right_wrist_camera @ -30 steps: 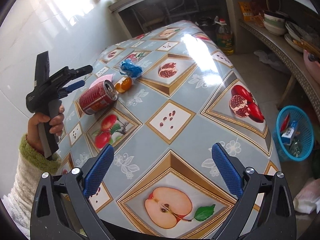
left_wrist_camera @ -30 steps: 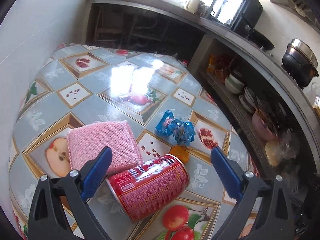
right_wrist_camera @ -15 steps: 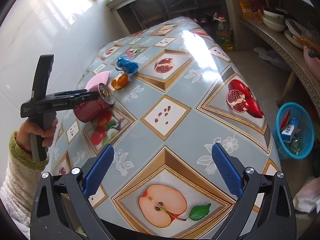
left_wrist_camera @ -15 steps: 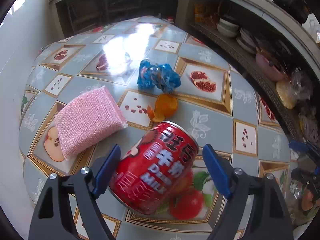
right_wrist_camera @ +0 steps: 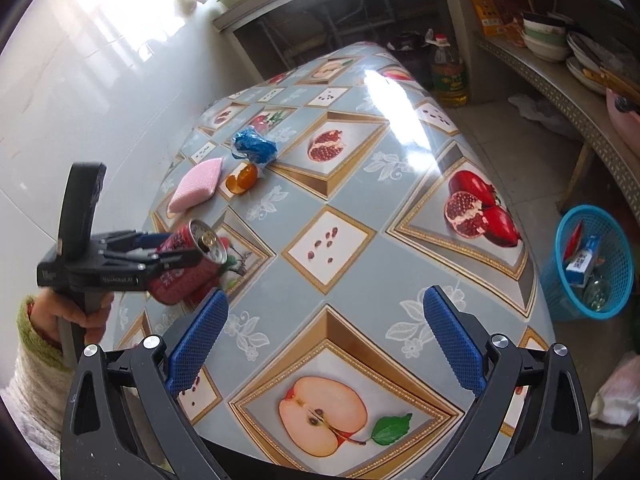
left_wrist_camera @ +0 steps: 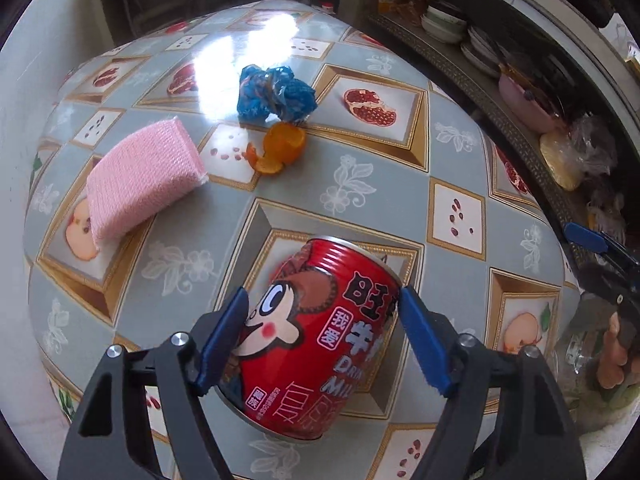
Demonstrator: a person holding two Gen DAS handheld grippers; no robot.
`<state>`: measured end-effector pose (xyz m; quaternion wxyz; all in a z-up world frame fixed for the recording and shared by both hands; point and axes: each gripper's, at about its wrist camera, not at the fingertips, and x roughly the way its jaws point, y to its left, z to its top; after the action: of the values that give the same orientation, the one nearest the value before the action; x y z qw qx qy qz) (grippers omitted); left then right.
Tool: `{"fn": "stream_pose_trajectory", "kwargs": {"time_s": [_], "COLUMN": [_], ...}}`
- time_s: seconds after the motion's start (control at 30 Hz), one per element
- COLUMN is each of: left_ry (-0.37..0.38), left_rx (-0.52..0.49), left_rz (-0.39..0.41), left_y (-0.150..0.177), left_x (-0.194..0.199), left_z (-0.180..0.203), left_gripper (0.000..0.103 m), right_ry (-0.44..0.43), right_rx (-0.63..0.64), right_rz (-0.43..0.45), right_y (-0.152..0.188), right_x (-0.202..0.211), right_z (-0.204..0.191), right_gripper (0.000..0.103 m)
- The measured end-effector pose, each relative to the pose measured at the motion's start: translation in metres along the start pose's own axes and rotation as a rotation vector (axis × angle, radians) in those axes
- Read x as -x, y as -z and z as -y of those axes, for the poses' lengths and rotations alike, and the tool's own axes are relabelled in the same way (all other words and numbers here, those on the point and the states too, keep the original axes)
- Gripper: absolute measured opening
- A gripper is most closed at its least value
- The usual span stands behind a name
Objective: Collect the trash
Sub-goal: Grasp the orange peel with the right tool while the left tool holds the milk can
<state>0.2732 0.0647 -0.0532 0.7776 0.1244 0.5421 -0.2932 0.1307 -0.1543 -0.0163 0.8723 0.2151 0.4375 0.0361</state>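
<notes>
**Left tongs close on the milk-drink can**

The left gripper [left_wrist_camera: 322,336] has just been closing its jaws; both blue pads now press the sides of the red milk-drink can [left_wrist_camera: 316,336], which is tilted over the fruit-patterned tablecloth [left_wrist_camera: 360,184]. Beyond the can lie a pink scouring sponge [left_wrist_camera: 140,180], orange peel [left_wrist_camera: 280,148] and a crumpled blue wrapper [left_wrist_camera: 276,96]. The right gripper [right_wrist_camera: 326,340] hangs wide open and empty, near the can. A blue waste basket [right_wrist_camera: 592,264] stands on the floor, well apart from the can.

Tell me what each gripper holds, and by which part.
The left gripper has just closed on the red can, pads on opposite sides of its body near the top rim. The right gripper is open and holds nothing.
</notes>
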Motion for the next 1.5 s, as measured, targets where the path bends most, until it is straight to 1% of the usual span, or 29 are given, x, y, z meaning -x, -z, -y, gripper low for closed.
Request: {"fn": "stream_pose_trajectory", "kwargs": {"time_s": [0.1, 0.2, 0.27, 0.3, 0.33, 0.37, 0.43, 0.6, 0.63, 0.67, 0.8, 0.87, 0.9, 0.97, 1.07, 1.2, 1.3, 1.5], "left_ry": [0.029, 0.048, 0.060, 0.068, 0.073, 0.074, 0.080, 0.102, 0.107, 0.113, 0.151, 0.164, 0.168, 0.171, 0.174, 0.183, 0.190, 0.192], "left_rx": [0.087, 0.198, 0.273, 0.301, 0.330, 0.354, 0.382, 0.449, 0.461, 0.469, 0.520, 0.535, 0.537, 0.536, 0.535, 0.544, 0.541, 0.495], "left_rz": [0.049, 0.108, 0.146, 0.159, 0.173, 0.186, 0.205, 0.238, 0.243, 0.247, 0.258, 0.263, 0.265, 0.265, 0.262, 0.262, 0.263, 0.244], "left_y": [0.023, 0.045, 0.060, 0.065, 0.071, 0.075, 0.082, 0.093, 0.094, 0.095, 0.099, 0.100, 0.101, 0.101, 0.101, 0.104, 0.104, 0.104], "left_x": [0.009, 0.017, 0.022, 0.024, 0.026, 0.027, 0.029, 0.031, 0.031, 0.031, 0.030, 0.030, 0.030, 0.030, 0.031, 0.032, 0.035, 0.037], "left_z": [-0.002, -0.009, -0.015, -0.016, -0.017, -0.017, -0.017, -0.023, -0.024, -0.024, -0.032, -0.034, -0.035, -0.034, -0.034, -0.036, -0.033, -0.023], "left_gripper": [0.073, 0.072, 0.072, 0.072, 0.072, 0.072, 0.071, 0.070, 0.070, 0.070, 0.068, 0.068, 0.068, 0.068, 0.068, 0.066, 0.064, 0.064], "right_ry": [-0.067, -0.160, -0.192, -0.200, -0.208, -0.212, -0.225, -0.247, -0.247, -0.245, -0.207, -0.182, -0.171, -0.144, -0.116, -0.100, -0.099, -0.091], "right_rx": [0.007, -0.004, -0.021, -0.027, -0.039, -0.056, -0.080, -0.156, -0.167, -0.175, -0.175, -0.152, -0.141, -0.112, -0.074, -0.054, -0.033, 0.005], "right_rz": [-0.007, -0.042, -0.076, -0.095, -0.116, -0.140, -0.172, -0.217, -0.224, -0.230, -0.240, -0.247, -0.249, -0.240, -0.225, -0.223, -0.221, -0.233], "right_y": [-0.020, -0.047, -0.065, -0.072, -0.079, -0.085, -0.095, -0.113, -0.116, -0.117, -0.120, -0.119, -0.117, -0.115, -0.112, -0.107, -0.098, -0.070], "right_x": [-0.008, -0.030, -0.054, -0.065, -0.078, -0.092, -0.115, -0.161, -0.170, -0.176, -0.195, -0.202, -0.202, -0.204, -0.203, -0.194, -0.178, -0.139], "right_z": [-0.010, -0.023, -0.032, -0.035, -0.038, -0.040, -0.044, -0.050, -0.051, -0.054, -0.059, -0.064, -0.064, -0.067, -0.071, -0.069, -0.065, -0.045], "right_gripper": [0.090, 0.084, 0.076, 0.074, 0.068, 0.063, 0.059, 0.052, 0.049, 0.046, 0.041, 0.032, 0.029, 0.016, 0.006, 0.003, 0.003, 0.003]}}
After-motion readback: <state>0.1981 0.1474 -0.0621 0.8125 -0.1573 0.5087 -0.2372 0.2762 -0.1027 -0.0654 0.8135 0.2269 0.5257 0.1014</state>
